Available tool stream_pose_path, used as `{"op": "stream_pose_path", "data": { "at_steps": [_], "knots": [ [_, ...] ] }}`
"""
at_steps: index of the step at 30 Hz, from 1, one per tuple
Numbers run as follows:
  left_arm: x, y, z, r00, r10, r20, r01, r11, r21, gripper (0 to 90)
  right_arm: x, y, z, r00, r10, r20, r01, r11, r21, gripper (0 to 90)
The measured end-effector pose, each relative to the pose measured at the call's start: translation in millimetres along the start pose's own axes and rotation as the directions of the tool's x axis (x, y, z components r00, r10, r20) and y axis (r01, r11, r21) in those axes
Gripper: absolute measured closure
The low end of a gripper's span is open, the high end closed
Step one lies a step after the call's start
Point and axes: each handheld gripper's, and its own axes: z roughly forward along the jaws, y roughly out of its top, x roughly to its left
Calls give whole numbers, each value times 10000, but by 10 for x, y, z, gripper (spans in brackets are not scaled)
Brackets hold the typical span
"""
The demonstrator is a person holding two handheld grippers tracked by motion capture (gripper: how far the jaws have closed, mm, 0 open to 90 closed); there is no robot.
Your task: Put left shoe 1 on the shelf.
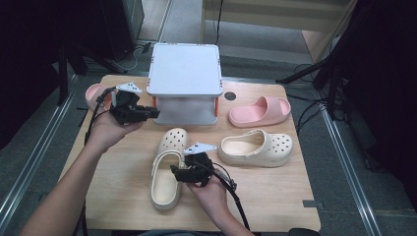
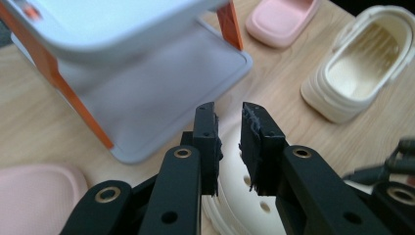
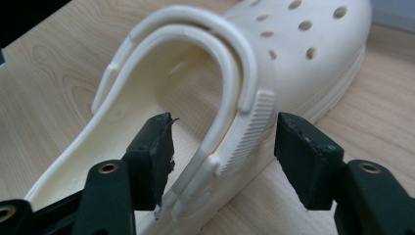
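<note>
Even overhead light on table [image 1: 123, 196], surroundings dark. Soft, weak shadows. Rack [image 2: 122, 29] blurred in left gripper view, perhaps motion. Clog [image 3: 293, 44] fairly sharp in right gripper view.

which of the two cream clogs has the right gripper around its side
The near cream clog, toe pointing toward the grey shelf; the right gripper straddles its side wall, open. The other clog lies apart, farther right.

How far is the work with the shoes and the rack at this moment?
Done: nothing visible; both shelves of the rack are bare. In hand: the right gripper is open, its jaws on either side of the near cream clog's wall. Left: the second cream clog and two pink slides remain on the table.
</note>
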Motion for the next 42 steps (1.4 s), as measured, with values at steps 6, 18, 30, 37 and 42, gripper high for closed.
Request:
{"op": "stream_pose_path", "data": {
  "at_steps": [6,18,30,37,42],
  "knots": [
    [104,280,-6,9998,26,-196,-29,9999,-148,790,17,-39,59,9995,-36,326,32,9999,120,428],
    [312,421,47,9942,20,-1074,-65,9991,-412,793,16,-37,42,9988,375,324,-380,9992,126,502],
    [350,408,101,9873,213,-1572,-279,9988,-398,793,-145,68,3,9929,1189,89,-1191,9927,215,769],
    [342,392,105,9865,225,-1625,-308,9983,-487,790,-260,207,-23,9905,1367,147,-1368,9906,45,791],
    [339,387,106,9861,217,-1645,-306,9982,-518,790,-330,370,-50,9889,1466,236,-1460,9890,-259,793]
  ]
}}
